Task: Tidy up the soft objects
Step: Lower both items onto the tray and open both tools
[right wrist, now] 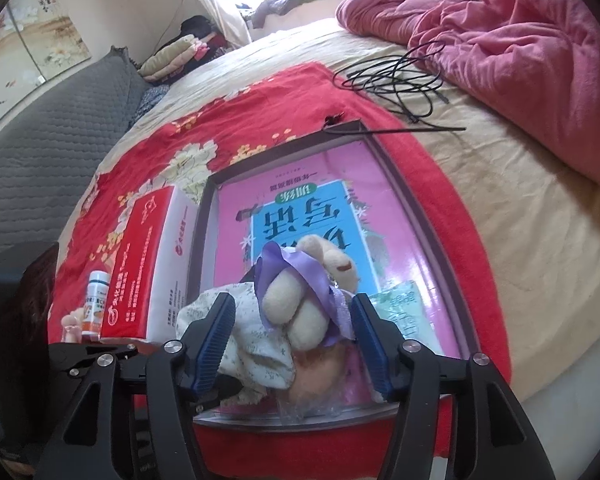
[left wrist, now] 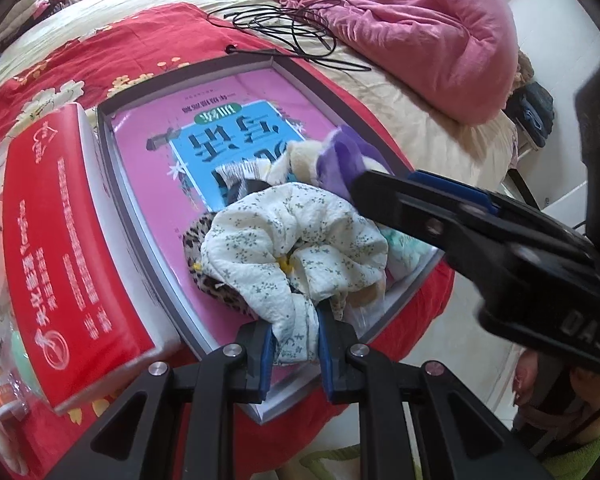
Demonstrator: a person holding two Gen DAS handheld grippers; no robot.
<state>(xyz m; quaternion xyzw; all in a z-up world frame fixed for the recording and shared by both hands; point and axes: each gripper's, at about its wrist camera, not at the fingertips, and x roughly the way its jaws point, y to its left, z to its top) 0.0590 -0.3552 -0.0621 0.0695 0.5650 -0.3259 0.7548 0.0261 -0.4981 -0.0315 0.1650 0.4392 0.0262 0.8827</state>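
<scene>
A shallow grey box (left wrist: 116, 184) lies on a red flowered cloth, with a pink book flat inside it. At its near end is a pile of soft things. My left gripper (left wrist: 296, 332) is shut on a white floral scrunchie (left wrist: 284, 236) that rests on a leopard-print scrunchie (left wrist: 212, 292). A cream plush toy with a purple ribbon (right wrist: 300, 300) lies in the box (right wrist: 404, 200) between the fingers of my right gripper (right wrist: 292, 332), which is open; its pads stand off the toy's sides. In the left wrist view the right gripper (left wrist: 364, 188) reaches in over the purple ribbon (left wrist: 340, 160).
A red and white tissue box (left wrist: 68, 248) stands left of the grey box, with a small white bottle (right wrist: 96, 304) beside it. Black cable (left wrist: 288, 28) is coiled on the beige sheet behind. A pink duvet (left wrist: 420, 20) is heaped at the back right.
</scene>
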